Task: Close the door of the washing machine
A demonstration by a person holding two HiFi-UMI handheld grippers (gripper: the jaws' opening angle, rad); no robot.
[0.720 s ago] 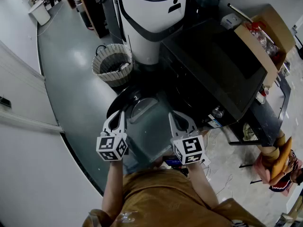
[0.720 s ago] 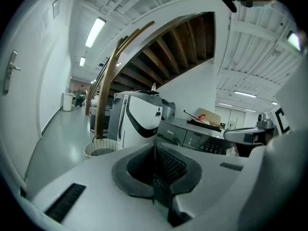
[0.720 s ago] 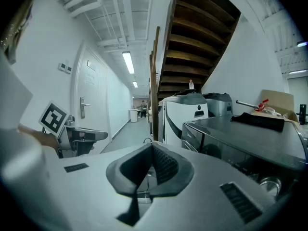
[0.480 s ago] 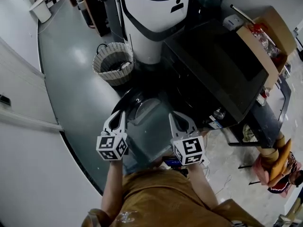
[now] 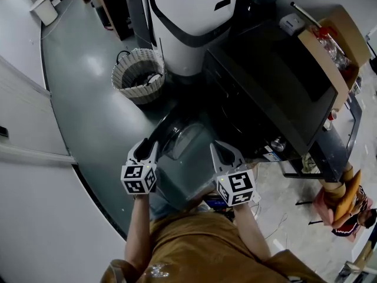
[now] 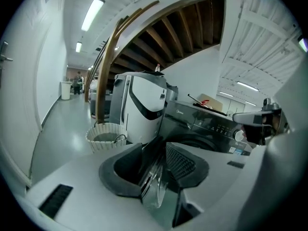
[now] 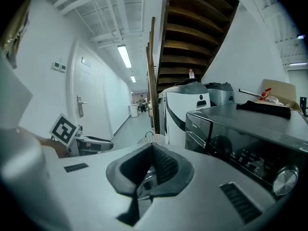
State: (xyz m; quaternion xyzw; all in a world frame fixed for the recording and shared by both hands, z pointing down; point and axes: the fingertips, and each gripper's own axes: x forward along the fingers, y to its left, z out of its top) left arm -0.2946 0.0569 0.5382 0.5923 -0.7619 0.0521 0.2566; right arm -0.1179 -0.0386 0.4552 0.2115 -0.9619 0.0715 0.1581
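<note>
The dark front-loading washing machine (image 5: 265,81) stands at centre right, its round glass door (image 5: 179,135) swung out towards me. My left gripper (image 5: 145,148) sits at the door's outer rim. In the left gripper view this gripper (image 6: 156,150) is open, and the door's glass edge (image 6: 155,186) shows in the gap between its jaws; I cannot tell whether they touch. My right gripper (image 5: 225,152) hovers to the right of the door, before the machine's front. Its tips (image 7: 151,148) meet, with nothing held. The control panel (image 7: 255,160) lies at its right.
A wicker basket (image 5: 138,75) stands on the grey floor left of a tall white and black appliance (image 5: 188,22). An open cardboard box (image 5: 330,40) sits at the machine's far right. A white wall (image 5: 35,175) runs along the left.
Both grippers have edged forward towards the machine. The door looks turned a little more towards the machine's front, and the left gripper stays at its rim.
</note>
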